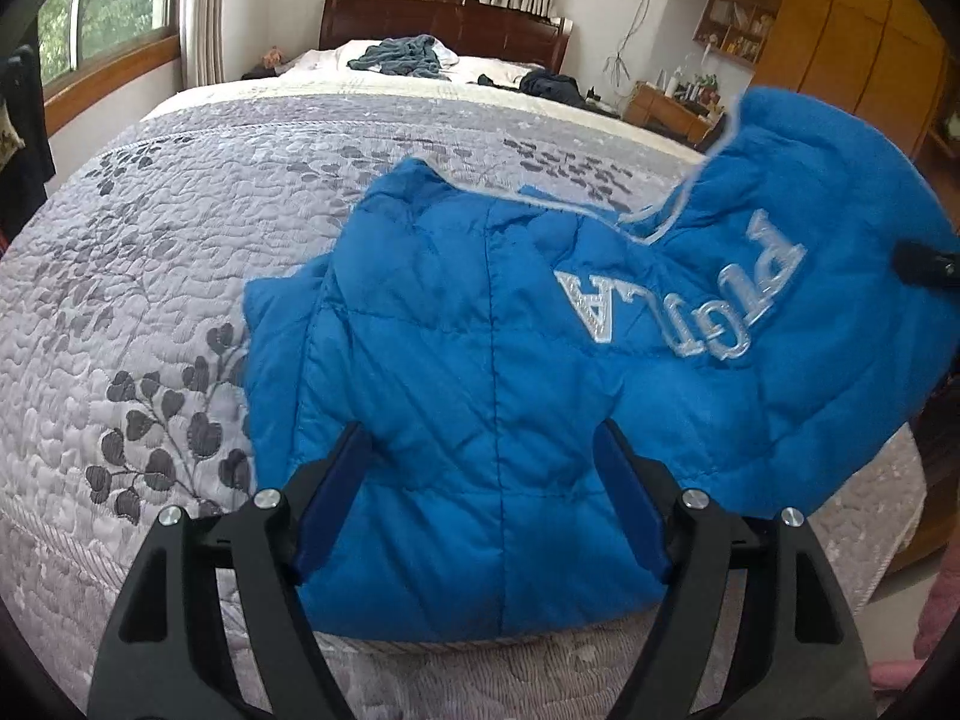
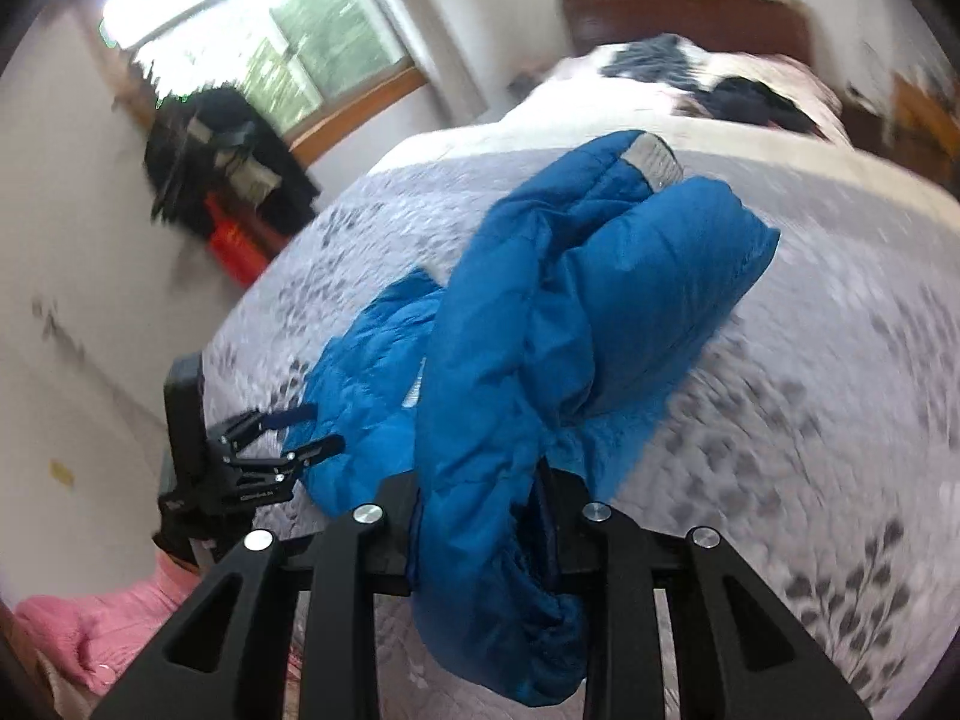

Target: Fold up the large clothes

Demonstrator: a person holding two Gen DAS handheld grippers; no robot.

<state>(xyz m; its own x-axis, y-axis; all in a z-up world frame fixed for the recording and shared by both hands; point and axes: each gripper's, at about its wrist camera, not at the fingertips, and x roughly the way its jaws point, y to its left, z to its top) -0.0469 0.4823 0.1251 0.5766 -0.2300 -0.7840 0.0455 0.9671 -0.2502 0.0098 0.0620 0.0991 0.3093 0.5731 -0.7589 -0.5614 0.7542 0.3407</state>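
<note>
Quilted bedspread point(image 1: 180, 228) is bearing a blue puffer jacket point(image 1: 480, 360); left gripper point(image 1: 480, 468) is hovering wide-spread low centre, right gripper point(image 2: 480, 510) is pinching jacket fabric.

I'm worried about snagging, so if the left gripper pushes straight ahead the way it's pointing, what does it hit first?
The blue jacket. The left gripper is open, its fingers straddling the quilted back panel, so going straight on would probably press into that fabric at once.
</note>
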